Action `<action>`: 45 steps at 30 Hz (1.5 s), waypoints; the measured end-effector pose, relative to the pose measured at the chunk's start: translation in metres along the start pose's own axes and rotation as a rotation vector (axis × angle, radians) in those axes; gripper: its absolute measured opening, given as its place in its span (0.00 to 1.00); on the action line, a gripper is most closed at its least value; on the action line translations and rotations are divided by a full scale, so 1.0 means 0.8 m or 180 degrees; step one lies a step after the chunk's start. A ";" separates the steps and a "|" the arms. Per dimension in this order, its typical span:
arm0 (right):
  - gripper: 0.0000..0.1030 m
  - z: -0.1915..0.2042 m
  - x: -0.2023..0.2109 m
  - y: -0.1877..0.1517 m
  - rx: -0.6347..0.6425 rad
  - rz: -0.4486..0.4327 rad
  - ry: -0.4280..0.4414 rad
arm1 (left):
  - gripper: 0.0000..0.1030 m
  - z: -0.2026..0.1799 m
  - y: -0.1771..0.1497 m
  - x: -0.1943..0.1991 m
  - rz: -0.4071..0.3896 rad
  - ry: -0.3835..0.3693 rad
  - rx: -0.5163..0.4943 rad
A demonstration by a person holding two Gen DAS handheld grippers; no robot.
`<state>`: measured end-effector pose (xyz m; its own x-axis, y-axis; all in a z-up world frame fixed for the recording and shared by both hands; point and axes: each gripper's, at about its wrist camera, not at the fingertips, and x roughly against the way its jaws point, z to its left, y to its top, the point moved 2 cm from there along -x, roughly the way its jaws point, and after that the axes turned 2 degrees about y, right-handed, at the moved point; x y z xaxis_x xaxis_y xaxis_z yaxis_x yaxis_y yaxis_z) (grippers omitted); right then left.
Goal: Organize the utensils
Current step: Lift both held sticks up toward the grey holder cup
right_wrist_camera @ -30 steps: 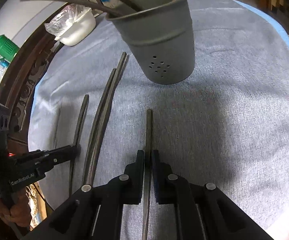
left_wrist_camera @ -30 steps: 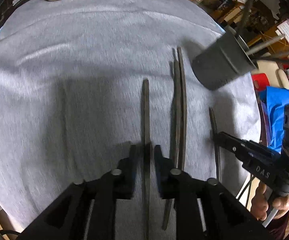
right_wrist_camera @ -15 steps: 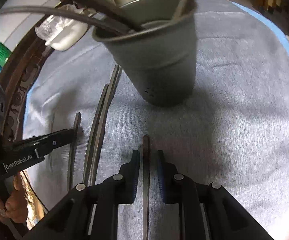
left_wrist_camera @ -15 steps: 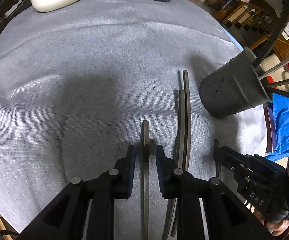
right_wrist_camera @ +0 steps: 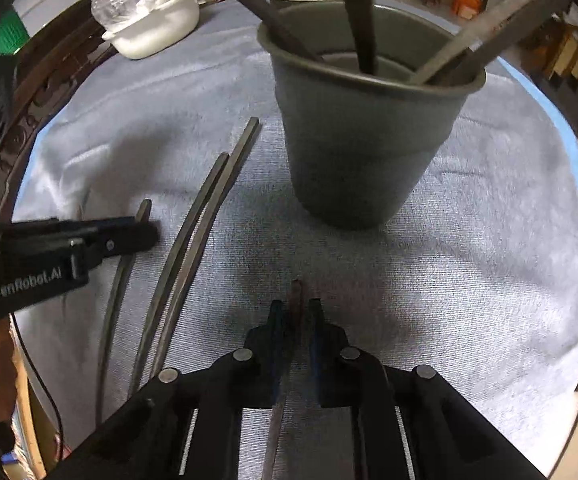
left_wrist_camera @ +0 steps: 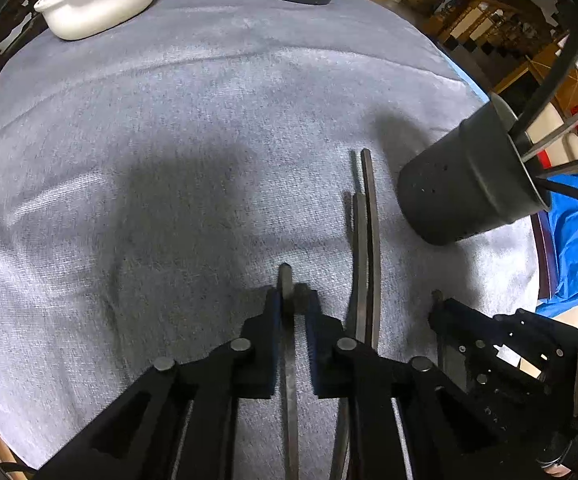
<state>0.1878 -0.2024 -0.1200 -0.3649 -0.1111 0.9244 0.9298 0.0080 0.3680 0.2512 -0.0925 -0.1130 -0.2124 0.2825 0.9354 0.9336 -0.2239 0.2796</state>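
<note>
Beside the holder [right_wrist_camera: 369, 136], two chopsticks [right_wrist_camera: 193, 240]

The sticks standing in the gray cup [right_wrist_camera: 369, 128] run off the top edge, the white dish [left_wrist_camera: 97, 4] is cropped there too, and the lower ends of the gripped sticks hide under the grippers.

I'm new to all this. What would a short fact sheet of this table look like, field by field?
Surface: grey cloth
Holder: grey cup, upright, with several sticks inside
Left gripper: closed on one loose stick
Right gripper: closed on another stick
Loose between them: stick pair, side by side on the cloth
Far edge: white dish
</note>
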 end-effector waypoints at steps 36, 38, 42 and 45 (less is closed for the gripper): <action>0.06 -0.045 0.208 -0.017 -0.0183 -0.1670 0.0745 | 0.05 -0.050 -0.059 0.220 -0.1434 -0.0332 -0.0265; 0.06 -0.043 0.218 -0.024 -0.0183 -0.1757 0.0768 | 0.05 -0.056 -0.065 0.230 -0.1493 -0.0344 -0.0298; 0.06 -0.037 0.234 -0.030 -0.0142 -0.1933 0.0779 | 0.05 -0.065 -0.072 0.244 -0.1558 -0.0382 -0.0340; 0.06 -0.037 0.242 -0.033 -0.0135 -0.2030 0.0782 | 0.05 -0.070 -0.074 0.253 -0.1597 -0.0405 -0.0357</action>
<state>0.0940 -0.2536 0.0465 -0.8249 -0.3035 0.4768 0.5397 -0.1723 0.8240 0.1369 -0.0741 0.0720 -0.5822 0.4899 0.6489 0.6880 -0.1284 0.7142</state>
